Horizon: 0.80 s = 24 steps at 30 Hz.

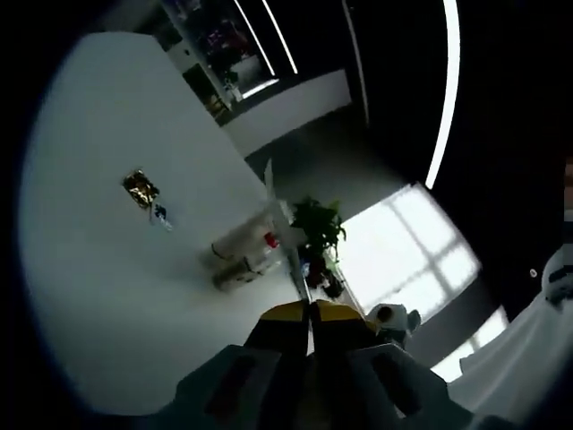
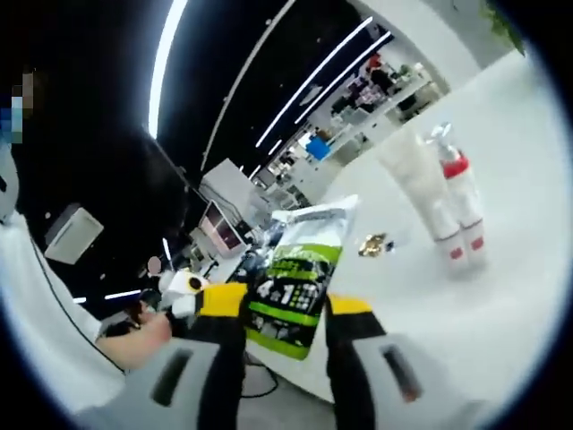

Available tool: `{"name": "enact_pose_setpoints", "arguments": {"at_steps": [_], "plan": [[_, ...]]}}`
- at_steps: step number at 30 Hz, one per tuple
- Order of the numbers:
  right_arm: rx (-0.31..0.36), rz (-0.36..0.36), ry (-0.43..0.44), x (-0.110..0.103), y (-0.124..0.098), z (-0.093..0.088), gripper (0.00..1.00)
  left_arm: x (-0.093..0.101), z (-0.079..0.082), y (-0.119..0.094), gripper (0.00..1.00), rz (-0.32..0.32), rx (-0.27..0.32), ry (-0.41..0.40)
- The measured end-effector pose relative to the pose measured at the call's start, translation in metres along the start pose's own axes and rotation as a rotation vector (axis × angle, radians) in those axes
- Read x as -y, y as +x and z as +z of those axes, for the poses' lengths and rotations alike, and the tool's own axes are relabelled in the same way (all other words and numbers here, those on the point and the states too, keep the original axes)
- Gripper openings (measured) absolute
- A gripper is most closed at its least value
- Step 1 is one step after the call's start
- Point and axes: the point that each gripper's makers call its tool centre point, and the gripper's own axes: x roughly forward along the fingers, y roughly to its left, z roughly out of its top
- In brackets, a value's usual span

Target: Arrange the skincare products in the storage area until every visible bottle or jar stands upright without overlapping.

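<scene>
A green and silver pouch (image 2: 295,278) hangs in the air between my right gripper's (image 2: 286,305) two yellow-tipped jaws. Its side edges touch both jaws, so the gripper holds it across its width, printed face toward the camera. Two white tubes, one with a red cap (image 2: 448,210), lie side by side on the white table (image 2: 501,322) beyond it. The same tubes (image 1: 240,262) show in the left gripper view. My left gripper (image 1: 311,313) has its jaws pressed together on a thin pale sheet (image 1: 285,224), seen edge-on; I cannot tell what it is.
A small gold packet (image 1: 141,188) (image 2: 372,244) and a tiny blue item (image 1: 161,215) lie on the table away from the tubes. A potted plant (image 1: 318,224) stands past the table's edge. A person's hand (image 2: 134,340) shows at the left.
</scene>
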Motion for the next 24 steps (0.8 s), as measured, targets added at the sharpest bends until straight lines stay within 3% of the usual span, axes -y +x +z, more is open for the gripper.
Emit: {"name": "enact_pose_setpoints", "arguments": {"at_steps": [3,13,24], "plan": [[-0.013,-0.031,-0.079,0.008,0.001,-0.001,0.47,-0.012,-0.001,0.003,0.0,0.031,-0.007,-0.012],[-0.062,-0.095,-0.17,0.029,0.0,-0.006,0.64,-0.043,-0.005,0.012,0.0,0.106,-0.026,-0.047],[-0.119,-0.22,-0.287,0.067,-0.016,-0.005,0.82,-0.077,-0.015,0.03,0.0,0.182,-0.07,-0.065]]}}
